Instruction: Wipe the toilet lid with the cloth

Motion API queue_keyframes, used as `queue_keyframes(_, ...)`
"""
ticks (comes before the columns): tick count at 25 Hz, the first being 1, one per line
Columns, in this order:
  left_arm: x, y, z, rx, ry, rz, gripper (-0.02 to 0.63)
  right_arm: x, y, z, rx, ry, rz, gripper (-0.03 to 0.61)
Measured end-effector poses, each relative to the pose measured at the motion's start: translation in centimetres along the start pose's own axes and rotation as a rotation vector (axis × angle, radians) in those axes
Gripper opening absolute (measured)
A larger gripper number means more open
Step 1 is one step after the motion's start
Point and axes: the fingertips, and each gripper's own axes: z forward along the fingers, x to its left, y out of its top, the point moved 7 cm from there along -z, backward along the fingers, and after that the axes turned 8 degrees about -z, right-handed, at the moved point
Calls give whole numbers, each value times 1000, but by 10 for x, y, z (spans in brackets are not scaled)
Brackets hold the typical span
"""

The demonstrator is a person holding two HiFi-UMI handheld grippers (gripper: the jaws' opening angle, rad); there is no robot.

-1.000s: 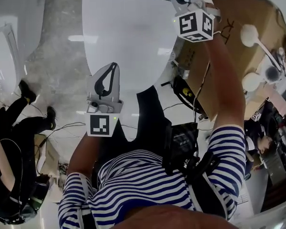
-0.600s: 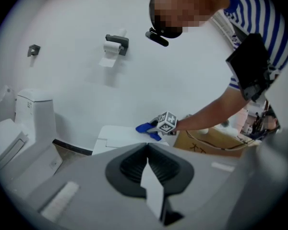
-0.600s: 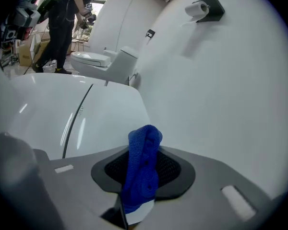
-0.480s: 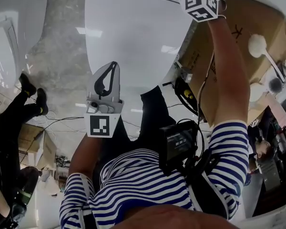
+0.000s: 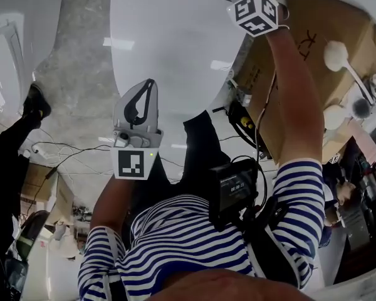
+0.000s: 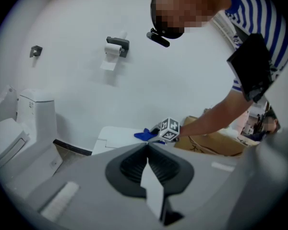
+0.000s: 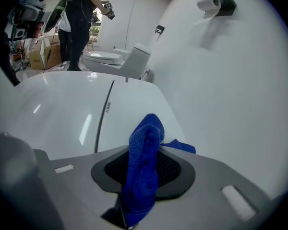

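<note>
Cloth (image 7: 143, 176), one, in right tongs (image 7: 145, 146)

We can read no word or number for certain: the small dark print (image 7: 107, 107) on the toilet lid (image 5: 169, 49) near its rear edge is too tiny, the black strokes (image 5: 308, 37) on the cardboard box (image 5: 313, 11) are unclear, and the characters on the chest device's screen (image 5: 237, 184) blur

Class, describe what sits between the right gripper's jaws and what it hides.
A bunched blue cloth, clamped by the right gripper. It covers the jaws' meeting line; the toilet lid shows beyond.
</note>
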Motion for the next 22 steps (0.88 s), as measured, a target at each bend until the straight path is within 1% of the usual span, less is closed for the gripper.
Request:
queue_keyframes(3,-4,2,-3,-11,-23,14,3,24,4,-11,-3,24,1,120)
queue_keyframes(6,-6,-2,-10,5,-39,18,3,51,10,-21,-10,49,-10,120)
queue_keyframes(11,-8,-6,-19,7,-55,21,3,102,21,-44,-33,87,-22,120)
queue_keyframes(15,-9,-4,-24,6,-65,30,3,144,29,-63,-52,118,-7,120)
queue_keyframes(19,-10,-4,-27,5,-82,35,3,184,38,-82,-66,161,12,120)
queue_keyframes(22,-10,-3,-29,-6,-82,30,3,223,46,-100,-80,214,5,120)
